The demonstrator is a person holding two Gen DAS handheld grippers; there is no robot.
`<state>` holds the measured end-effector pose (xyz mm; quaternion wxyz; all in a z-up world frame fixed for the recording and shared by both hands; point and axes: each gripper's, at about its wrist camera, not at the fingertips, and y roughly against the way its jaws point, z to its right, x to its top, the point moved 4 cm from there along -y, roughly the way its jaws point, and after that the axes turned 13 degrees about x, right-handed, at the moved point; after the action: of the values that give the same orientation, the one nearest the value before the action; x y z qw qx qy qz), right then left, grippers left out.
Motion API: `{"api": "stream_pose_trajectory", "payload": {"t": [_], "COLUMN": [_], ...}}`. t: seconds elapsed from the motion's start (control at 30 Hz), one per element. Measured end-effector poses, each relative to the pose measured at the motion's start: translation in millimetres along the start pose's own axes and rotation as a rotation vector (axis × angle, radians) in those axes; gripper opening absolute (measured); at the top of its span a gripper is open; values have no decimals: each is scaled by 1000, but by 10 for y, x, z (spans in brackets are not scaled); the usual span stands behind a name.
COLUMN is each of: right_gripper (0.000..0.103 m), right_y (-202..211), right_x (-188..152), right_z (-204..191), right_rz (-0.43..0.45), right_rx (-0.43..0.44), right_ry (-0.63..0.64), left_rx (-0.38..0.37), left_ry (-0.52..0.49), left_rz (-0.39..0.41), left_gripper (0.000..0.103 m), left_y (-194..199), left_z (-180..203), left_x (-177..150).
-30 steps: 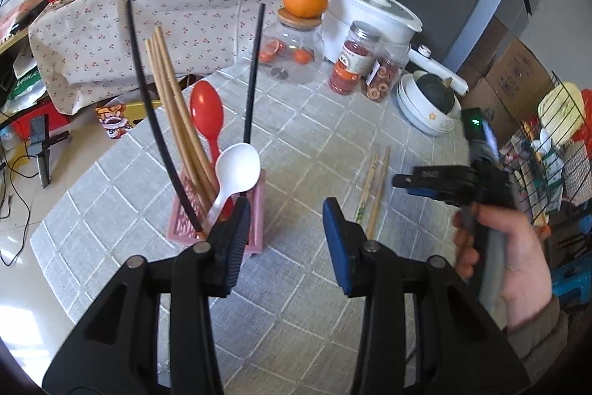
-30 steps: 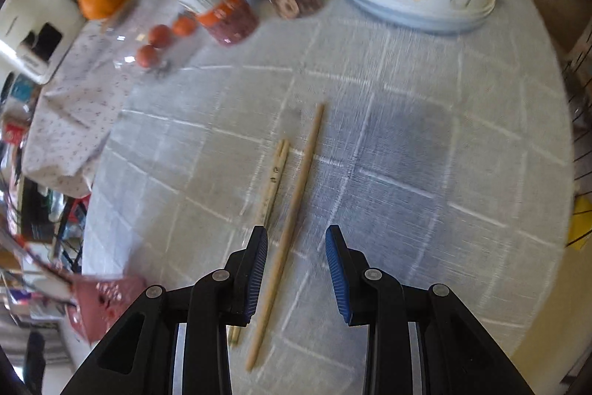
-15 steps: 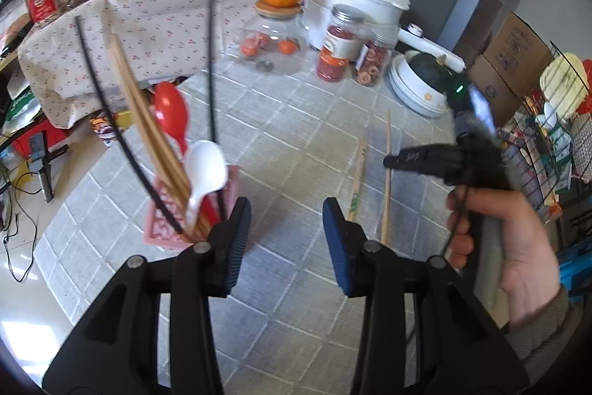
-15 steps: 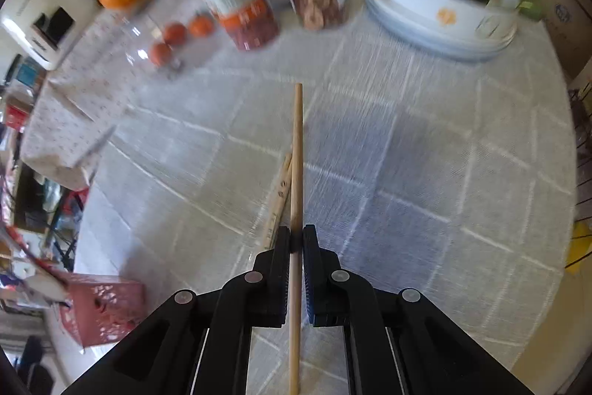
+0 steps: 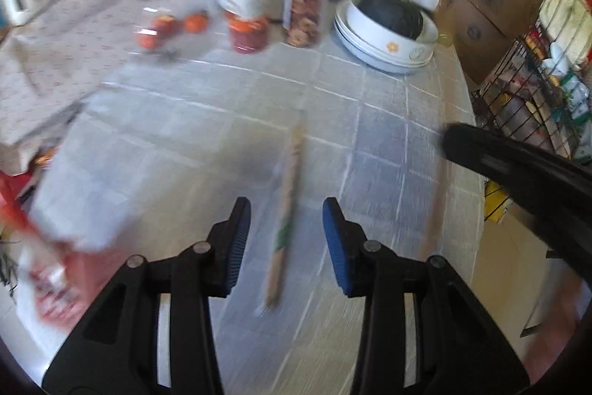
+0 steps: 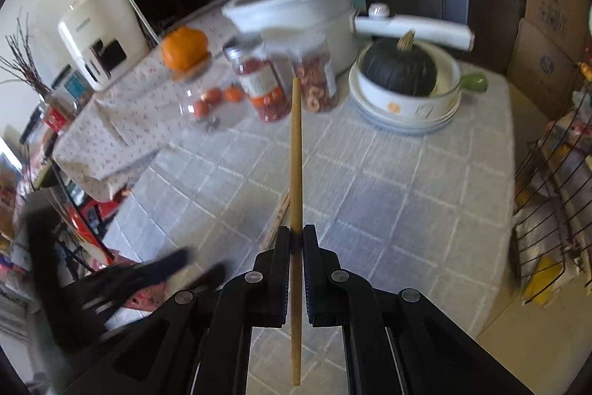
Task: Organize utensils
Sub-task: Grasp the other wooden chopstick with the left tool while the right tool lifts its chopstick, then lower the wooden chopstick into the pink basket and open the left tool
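Right fingers point(image 6: 296, 243) clamping wooden chopstick point(image 6: 296, 150), labels unreadable

The left claw point(image 5: 285, 235), jaws apart, hovers over 1 chopstick point(image 5: 286, 210) lying on the checked tablecloth point(image 5: 207, 136).

Both wrist views near, angled down; share table point(image 5: 192, 136), jars point(image 6: 264, 87).

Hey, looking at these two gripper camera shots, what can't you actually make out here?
- Pink utensil basket, left wrist view: motion blur and the frame edge hide its contents.
- Chopstick on the table, left wrist view: blurred; its printing is unreadable.
- Left gripper, right wrist view: a dark smear.
- Jar labels, right wrist view: too blurred.
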<state>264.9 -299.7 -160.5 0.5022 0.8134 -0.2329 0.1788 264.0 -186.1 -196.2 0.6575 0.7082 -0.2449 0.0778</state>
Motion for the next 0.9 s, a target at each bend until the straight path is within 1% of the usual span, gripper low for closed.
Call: {"api": "stream_pose_trajectory", "payload": {"t": [0.1,0.17,0.2,0.23,0.27,0.3,0.4,0.47,0.53,0.67,0.77,0.9], "right_gripper": [6,6,6,6,6,6,6,6,6,6,6,7], "right_y": [216,310,361,395,436,450,441,419,447,502,526,571], "right_x": [51,67,74,78,87,96,95,105,98,114,118,133], "right_z": [15,-4,-19,-18,-23,-17,55,92,97,51,4,-150], "right_rz": [54,73,81,86,94,99,96,93,100,123,136,167], "right_rx": [-10,4,10,11,11,9,-1,-9,-7,0,4,16], "right_ry": [14,20,27,31,38,43,35,27,28,37,49,93], "left_rx": [25,76,116,135,126,118,141,124,80,24,-17,-89], "left_ry": [-1,-22,-39,-54,-50,-49,-56,-42,-14,34,66,105], "left_rz": [-71,-117,-135,-147,-115,-101,-97,-80,-26,84,185,341], "left_gripper": [42,42,42,42,25,11,10,10,10,10,10,10], "left_y": [-440,-701,-830,-905,-908,-905,-863,-770,-565,-79,359,1006], "left_z": [165,229,250,267,280,295,319,313,273,125,31,-264], "left_x": [150,202,213,211,226,237,184,143,108,15,-74,-151]}}
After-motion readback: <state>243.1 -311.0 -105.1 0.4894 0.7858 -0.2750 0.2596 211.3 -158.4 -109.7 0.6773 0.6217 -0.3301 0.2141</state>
